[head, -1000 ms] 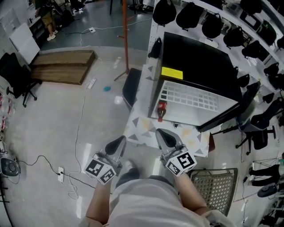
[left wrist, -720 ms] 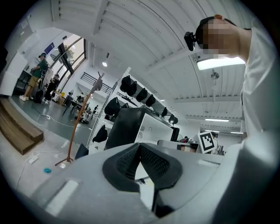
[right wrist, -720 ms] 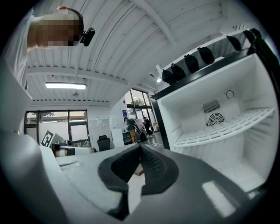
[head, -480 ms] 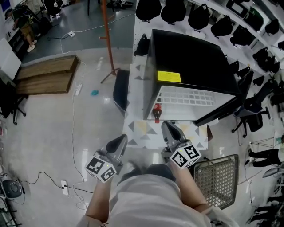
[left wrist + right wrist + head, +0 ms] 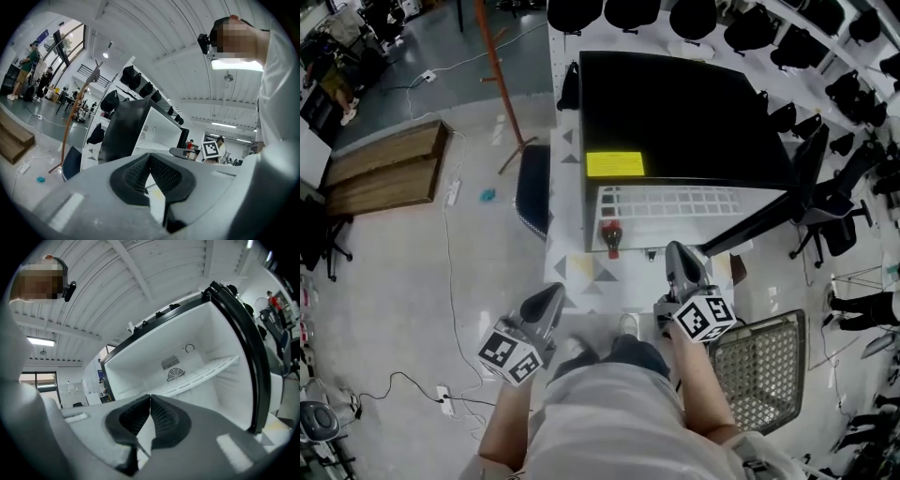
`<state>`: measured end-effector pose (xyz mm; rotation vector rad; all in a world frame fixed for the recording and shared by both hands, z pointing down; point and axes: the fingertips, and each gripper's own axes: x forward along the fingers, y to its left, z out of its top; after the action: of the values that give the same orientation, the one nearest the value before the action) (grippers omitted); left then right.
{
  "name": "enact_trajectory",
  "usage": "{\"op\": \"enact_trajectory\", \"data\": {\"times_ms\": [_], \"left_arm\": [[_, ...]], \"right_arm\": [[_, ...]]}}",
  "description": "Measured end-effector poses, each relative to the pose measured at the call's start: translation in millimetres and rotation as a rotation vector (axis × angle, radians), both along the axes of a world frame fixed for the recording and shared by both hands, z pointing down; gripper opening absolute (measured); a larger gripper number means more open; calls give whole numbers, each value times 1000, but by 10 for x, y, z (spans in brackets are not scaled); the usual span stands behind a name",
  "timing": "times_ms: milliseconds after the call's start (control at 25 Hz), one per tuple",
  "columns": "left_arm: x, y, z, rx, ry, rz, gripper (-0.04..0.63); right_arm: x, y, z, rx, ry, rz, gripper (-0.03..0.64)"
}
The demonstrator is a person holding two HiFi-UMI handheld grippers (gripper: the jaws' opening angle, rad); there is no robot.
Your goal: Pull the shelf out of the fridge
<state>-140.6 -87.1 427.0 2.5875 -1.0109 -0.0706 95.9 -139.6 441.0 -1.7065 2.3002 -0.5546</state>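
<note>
Fridge (image 5: 675, 103) open, shelf (image 5: 675, 202) inside, right gripper (image 5: 680, 253) closed

You can see a small red bottle (image 5: 609, 236) standing by a white table with triangle shapes (image 5: 581, 273). A wire basket (image 5: 761, 375) lies on the floor to your right. Far to your left are wooden steps (image 5: 382, 169) and an orange pole (image 5: 494, 66). Black bags (image 5: 748, 28) hang on the wall.
</note>
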Motion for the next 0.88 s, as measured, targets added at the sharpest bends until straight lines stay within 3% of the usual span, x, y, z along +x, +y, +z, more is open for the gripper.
{"op": "enact_trajectory", "data": {"times_ms": [280,400,560,880], "left_arm": [[339,-66,109,-34,-62,12,8],[472,-99,153,-50,-91,8,8],[614,-113,222,-58,-99,-2,8],[806,-109,252,-69,-109,-50,8]], "right_arm": [[584,-197,228,-20,-56,61,6],[746,-258,253,-13,-122,62,47],[862,-364,218,12,-238,38,139],[942,-519,227,22,-375,-8,146]]}}
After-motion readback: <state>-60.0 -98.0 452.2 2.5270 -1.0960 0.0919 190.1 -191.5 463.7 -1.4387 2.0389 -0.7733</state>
